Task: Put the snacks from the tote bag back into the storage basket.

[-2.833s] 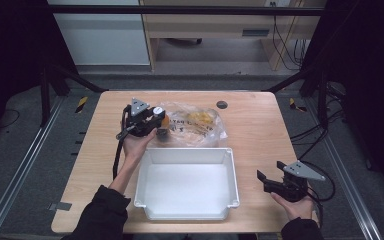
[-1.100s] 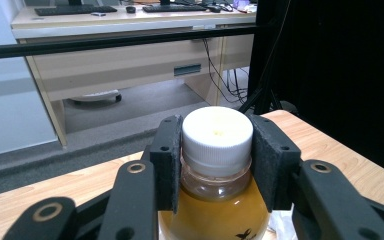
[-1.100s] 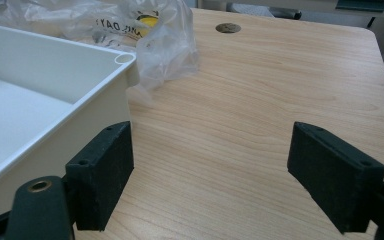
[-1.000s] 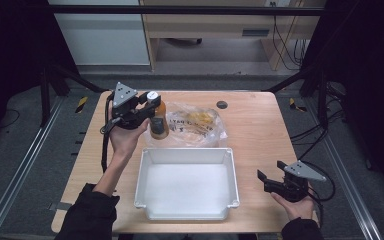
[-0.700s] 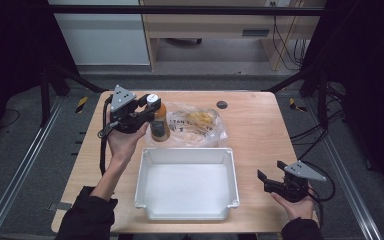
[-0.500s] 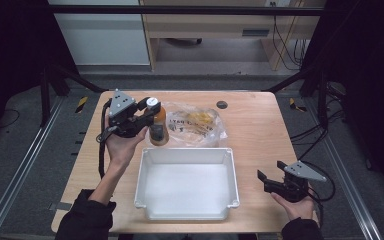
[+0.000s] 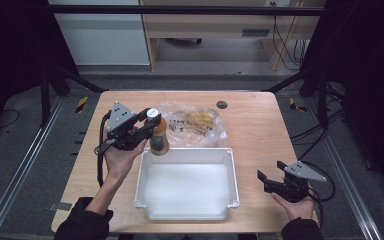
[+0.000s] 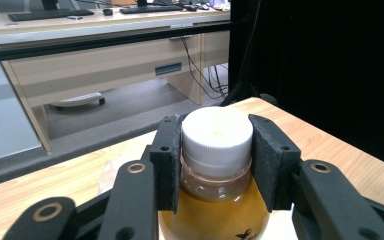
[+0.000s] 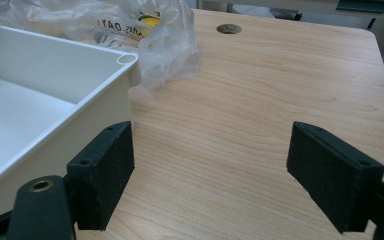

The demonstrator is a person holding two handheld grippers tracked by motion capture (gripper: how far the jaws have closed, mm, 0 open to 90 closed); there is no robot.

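Observation:
A bottle of amber liquid [image 7: 158, 136] with a white cap [image 8: 216, 134] hangs upright in my left gripper [image 7: 147, 122], which is shut on its neck just under the cap, by the far left corner of the white bin [image 7: 187, 212]. In the left gripper view both black pads [image 8: 167, 160] press against the cap's sides. A clear plastic bag [image 7: 195, 125] with yellow contents lies behind the bin. My right gripper [image 7: 270, 182] rests open near the table's front right, its jaws wide apart over bare wood in the right gripper view, beside the bin wall [image 9: 55, 145].
The wooden table [image 7: 260, 130] has a small dark round disc [image 7: 222, 104] near its far edge. Bare wood lies to the right of the bin. The crumpled bag [image 9: 130, 30] reaches the bin's far right corner. Metal rails and dark floor surround the table.
My left gripper has carried the bottle from the far left of the table toward the bin's far left corner, nearer and rightward. The right gripper has stayed still.

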